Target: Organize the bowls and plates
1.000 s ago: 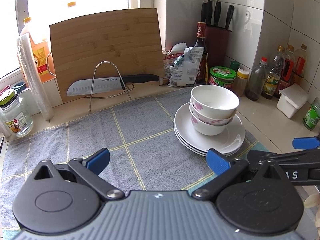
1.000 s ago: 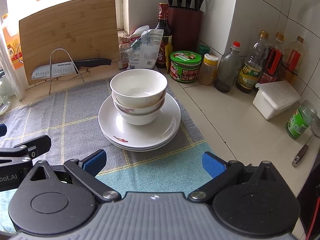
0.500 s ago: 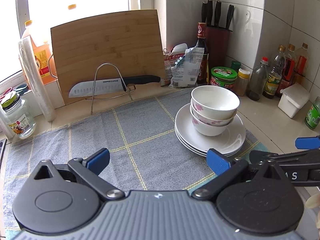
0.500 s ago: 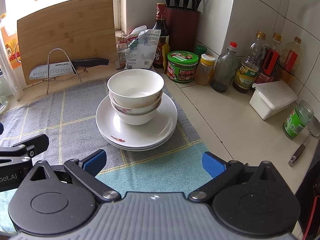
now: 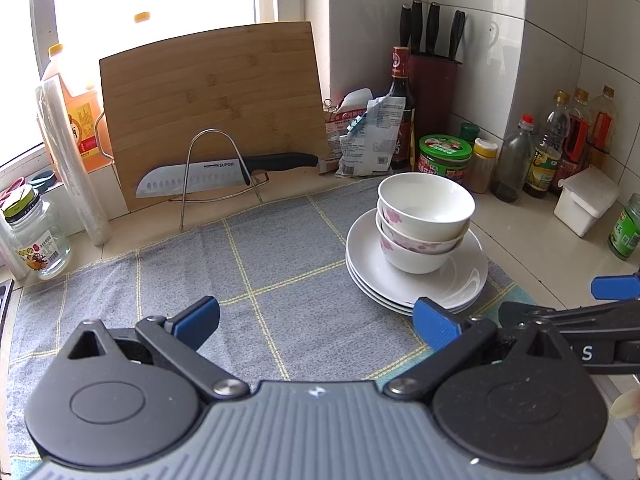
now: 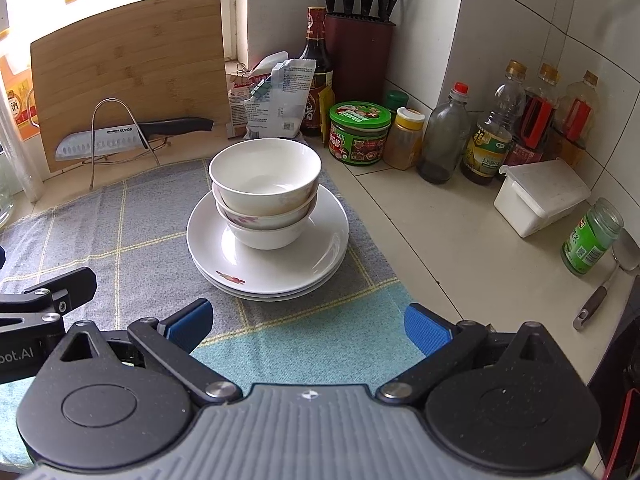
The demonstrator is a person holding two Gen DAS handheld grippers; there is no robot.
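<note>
Three white bowls (image 5: 425, 216) (image 6: 265, 188) are nested on a stack of three white plates (image 5: 464, 284) (image 6: 320, 256) at the right side of a grey checked cloth (image 5: 280, 256) (image 6: 120, 232). My left gripper (image 5: 316, 322) is open, hovering over the cloth just short of the plates, nothing between its blue pads. My right gripper (image 6: 307, 324) is open too, a little in front of the plate stack and empty. Each gripper's side shows in the other's view.
A bamboo cutting board (image 5: 212, 108) and a knife (image 5: 224, 172) on a wire rack stand at the back. Knife block (image 6: 358, 56), sauce bottles (image 6: 492, 136), jars (image 6: 359, 133), a white box (image 6: 540, 196) and a green jar (image 6: 592, 236) crowd the right counter. A jar (image 5: 34, 236) stands left.
Both grippers have drifted slightly left and back, so the stack sits a bit further right in each view. Bowls and plates have not moved. Both stay open.
</note>
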